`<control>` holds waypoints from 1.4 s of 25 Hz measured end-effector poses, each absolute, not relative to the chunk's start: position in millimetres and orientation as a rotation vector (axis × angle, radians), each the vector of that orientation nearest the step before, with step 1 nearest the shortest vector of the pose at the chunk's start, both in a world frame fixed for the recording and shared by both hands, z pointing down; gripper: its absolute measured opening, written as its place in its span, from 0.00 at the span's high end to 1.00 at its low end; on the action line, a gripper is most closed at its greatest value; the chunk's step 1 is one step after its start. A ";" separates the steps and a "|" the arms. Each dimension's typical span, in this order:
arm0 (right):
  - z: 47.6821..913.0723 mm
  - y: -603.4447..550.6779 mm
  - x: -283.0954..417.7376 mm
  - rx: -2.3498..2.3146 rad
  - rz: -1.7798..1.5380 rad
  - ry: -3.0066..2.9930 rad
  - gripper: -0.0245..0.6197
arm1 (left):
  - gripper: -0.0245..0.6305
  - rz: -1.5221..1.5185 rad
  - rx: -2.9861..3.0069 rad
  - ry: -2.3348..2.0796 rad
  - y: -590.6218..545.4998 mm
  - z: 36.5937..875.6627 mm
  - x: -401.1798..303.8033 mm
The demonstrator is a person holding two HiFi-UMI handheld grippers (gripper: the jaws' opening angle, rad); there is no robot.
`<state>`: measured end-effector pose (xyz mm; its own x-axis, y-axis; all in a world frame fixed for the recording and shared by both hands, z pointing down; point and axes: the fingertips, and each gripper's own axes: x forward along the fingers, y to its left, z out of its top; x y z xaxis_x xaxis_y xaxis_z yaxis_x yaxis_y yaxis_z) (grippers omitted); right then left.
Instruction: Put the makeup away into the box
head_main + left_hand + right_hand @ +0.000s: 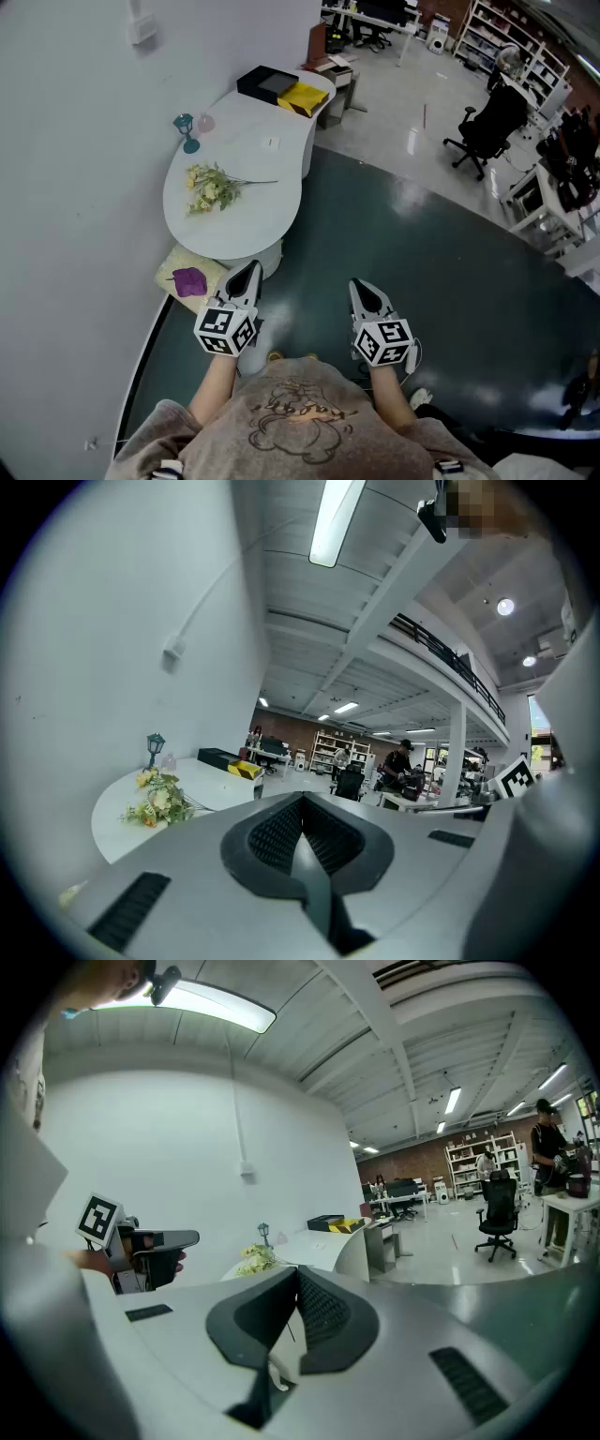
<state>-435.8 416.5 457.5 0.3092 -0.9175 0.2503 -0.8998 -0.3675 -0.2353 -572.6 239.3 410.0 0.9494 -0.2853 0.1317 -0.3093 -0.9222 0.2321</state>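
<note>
At the far left a plain white wall (75, 141) is running up the side of the scene. At its foot a pale yellow square cushion (180, 261) is lying on the floor with a crumpled purple thing (190, 280) sitting on it. Just to its right a white rounded table (253, 211) is standing against the wall. A bunch of yellow and white flowers (211, 187) is lying on the table's near half. A small teal lantern ornament (186, 129) is standing further back, with a small pale pink thing (205, 123) just beside it. A tiny white thing (271, 143) is lying apart, near the middle of the table. Which of these small things is makeup I cannot tell.

The flat black box (265, 84) is sitting at the table's far end, well away from both claws, with a yellow thing (302, 97) touching its right side.

The left gripper (249, 270) is hovering over the dark green floor (422, 272) near the table's near end. Its jaws are pressed together on nothing (302, 799). The right gripper (359, 284) is hovering level with it, and its jaws are likewise pressed together and empty (296, 1269). At the far right a black office chair (487, 127) is standing on a pale floor.
</note>
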 end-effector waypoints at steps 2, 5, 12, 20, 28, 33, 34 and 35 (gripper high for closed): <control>456.0 414.0 -434.1 -2.502 -0.526 1.736 0.96 | 0.93 0.137 2.857 -0.447 236.0 408.8 -571.8; 455.2 410.4 -434.8 -2.488 -0.519 1.739 0.96 | 0.93 0.133 2.859 -0.459 232.2 408.6 -573.9; 452.2 404.7 -445.1 -2.493 -0.516 1.728 0.96 | 0.93 0.147 2.867 -0.415 231.5 409.9 -577.2; 460.3 407.0 -456.3 -2.542 -0.516 1.688 0.96 | 0.93 0.142 2.881 -0.324 227.0 416.9 -573.9; 462.6 407.3 -449.2 -2.577 -0.532 1.633 0.96 | 0.93 0.156 2.867 -0.280 220.3 424.3 -557.5; 467.4 395.7 -428.4 -2.574 -0.528 1.631 0.96 | 0.93 0.152 2.862 -0.289 206.6 430.0 -536.8; 468.8 392.5 -422.2 -2.572 -0.526 1.633 0.96 | 0.93 0.150 2.862 -0.293 203.1 431.3 -530.9; 470.1 388.6 -415.2 -2.570 -0.525 1.636 0.96 | 0.93 0.147 2.861 -0.298 199.1 432.6 -524.5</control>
